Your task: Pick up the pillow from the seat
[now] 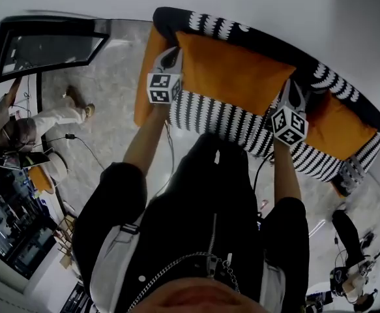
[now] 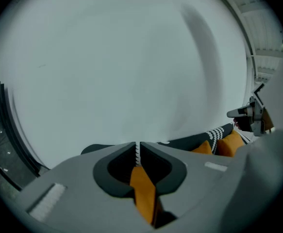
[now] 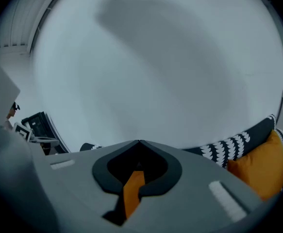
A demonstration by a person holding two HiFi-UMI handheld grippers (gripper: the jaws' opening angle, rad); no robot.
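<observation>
An orange pillow (image 1: 232,74) hangs stretched between my two grippers in front of the black-and-white sofa (image 1: 222,119). My left gripper (image 1: 174,54) is shut on the pillow's left corner. In the left gripper view a fold of orange fabric (image 2: 142,188) with white trim sits pinched between the closed jaws of the left gripper (image 2: 137,144). My right gripper (image 1: 294,89) is shut on the right corner. Between the jaws of the right gripper (image 3: 139,142), which meet at the tip, shows an orange strip of pillow (image 3: 132,188).
The sofa has orange seat cushions at the left (image 1: 145,77) and right (image 1: 343,130). A white wall rises behind it. A black-framed screen (image 1: 46,47) stands at the upper left above a seated person (image 1: 20,126). A cable (image 1: 79,139) lies on the grey floor.
</observation>
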